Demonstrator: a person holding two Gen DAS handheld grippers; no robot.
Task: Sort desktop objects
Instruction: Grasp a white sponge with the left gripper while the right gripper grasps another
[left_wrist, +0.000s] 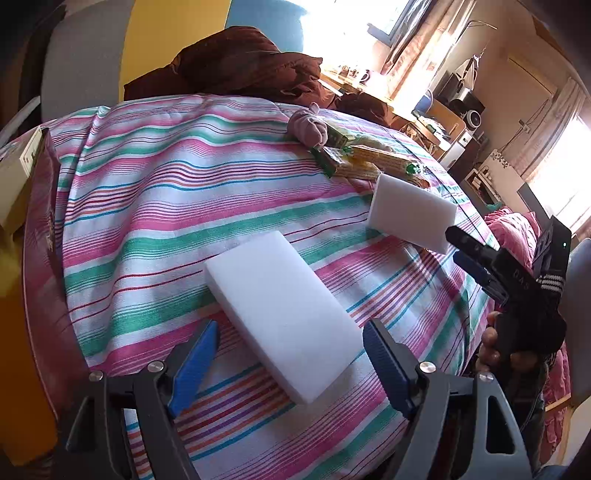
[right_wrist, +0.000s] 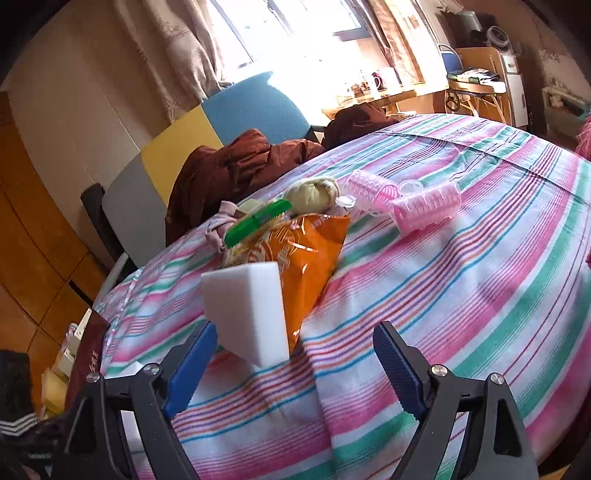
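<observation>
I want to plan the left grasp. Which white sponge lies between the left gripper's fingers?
The nearer sponge, flat on the striped cloth between the open left gripper fingers. The other sponge sits farther away, by the right gripper.

Two white foam blocks (left_wrist: 284, 321) (left_wrist: 412, 212) — flat, well apart — on striped cloth (left_wrist: 166, 192)

A table with a striped cloth (left_wrist: 155, 206) in pink, green and white is filling most of both pictures. In the left wrist picture, a white sponge block (left_wrist: 284, 317) is lying flat on the cloth at the lower middle. Green and yellow snack packs (left_wrist: 369, 162) and a soft pink-grey bundle (left_wrist: 308, 127) are sitting near the upper right. In the right wrist picture, an orange snack bag (right_wrist: 306, 258) is lying in the middle, and pink hair rollers (right_wrist: 424, 206) are resting to its upper right.
</observation>
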